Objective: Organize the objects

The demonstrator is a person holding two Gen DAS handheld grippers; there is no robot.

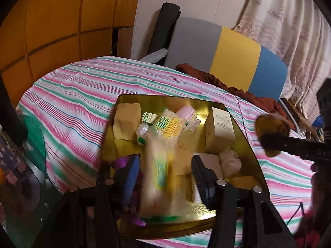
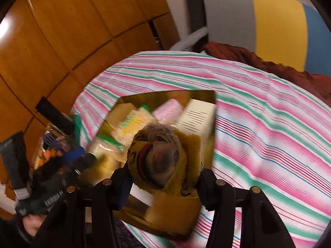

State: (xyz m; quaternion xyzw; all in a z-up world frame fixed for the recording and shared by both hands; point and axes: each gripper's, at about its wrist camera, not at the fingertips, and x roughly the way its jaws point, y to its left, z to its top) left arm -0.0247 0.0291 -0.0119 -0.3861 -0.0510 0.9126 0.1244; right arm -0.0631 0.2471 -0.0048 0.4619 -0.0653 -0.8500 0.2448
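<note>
The gold tray (image 1: 244, 144) is crowded with boxes and packets, apparently edge to edge; the striped tablecloth (image 1: 78, 95) beyond and left of it lies open.

Tray (image 1: 244, 144): gold, mirror-glossy, looks like metal or foil-faced board; reflects its contents. Tablecloth (image 1: 86, 95): woven cloth, matt, creased, pink, green and white stripes. Wall panels (image 1: 53, 20): orange-brown wood, smooth, semi-gloss with a highlight. Boxes (image 1: 219, 130): cream paperboard, matt. Packet (image 1: 159, 165): clear glossy plastic film, blurred. Yellow bundle (image 2: 165, 161): fuzzy cloth, rough, with pale mesh on top. Gripper fingers (image 1: 198, 177): black matt plastic, ribbed pads. Curtain (image 1: 289, 20): thin printed fabric.
</note>
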